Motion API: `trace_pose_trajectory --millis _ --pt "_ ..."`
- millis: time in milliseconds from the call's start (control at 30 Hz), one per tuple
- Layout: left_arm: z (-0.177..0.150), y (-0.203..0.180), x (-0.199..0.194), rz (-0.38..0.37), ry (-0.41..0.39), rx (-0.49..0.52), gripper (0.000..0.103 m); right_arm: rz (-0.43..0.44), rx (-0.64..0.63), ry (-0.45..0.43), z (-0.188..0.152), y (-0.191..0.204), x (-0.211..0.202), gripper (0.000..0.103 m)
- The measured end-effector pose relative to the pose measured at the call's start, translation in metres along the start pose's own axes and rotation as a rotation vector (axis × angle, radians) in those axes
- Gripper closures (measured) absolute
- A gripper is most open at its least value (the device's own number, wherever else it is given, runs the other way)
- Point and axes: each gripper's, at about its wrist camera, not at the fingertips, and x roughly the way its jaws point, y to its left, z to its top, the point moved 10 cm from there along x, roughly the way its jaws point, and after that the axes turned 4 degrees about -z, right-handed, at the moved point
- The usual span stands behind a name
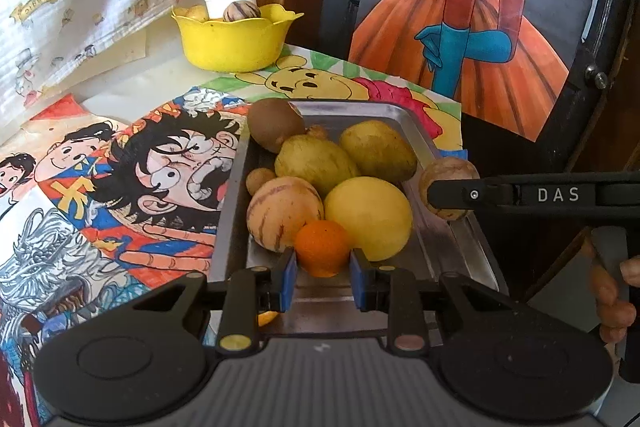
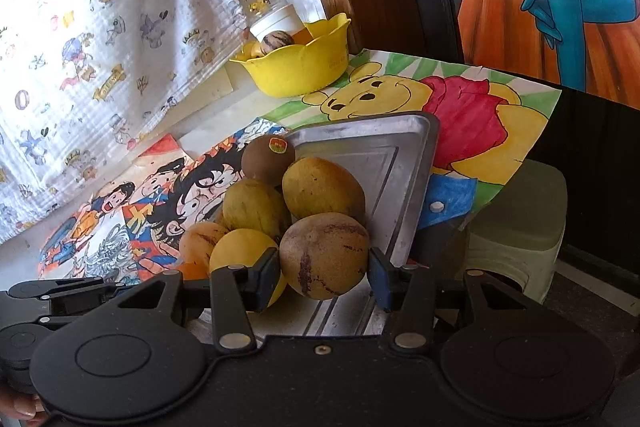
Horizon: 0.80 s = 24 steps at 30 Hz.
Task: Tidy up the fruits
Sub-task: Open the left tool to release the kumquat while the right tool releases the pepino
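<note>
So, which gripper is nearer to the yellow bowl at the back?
Neither clearly. Both the left gripper, shut on the orange, and the right gripper, holding a striped brown fruit, are at the tray's near end, far from the yellow bowl.

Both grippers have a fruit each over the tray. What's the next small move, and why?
Probably lift both clear, toward the yellow bowl. The left gripper is shut on the small orange fruit, the right gripper on the striped brown fruit, both low among fruit in the metal tray.

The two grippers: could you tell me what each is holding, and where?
Left gripper pinches the small orange fruit by its sides; right gripper clamps the striped brown fruit across its middle.
</note>
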Motion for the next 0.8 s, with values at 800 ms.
trace_pose_trajectory --millis 800 --pt "-0.012 -0.001 0.009 -0.002 0.044 -0.011 0.072 -0.116 -0.267 -0.050 -0.019 0.014 0.002 0.054"
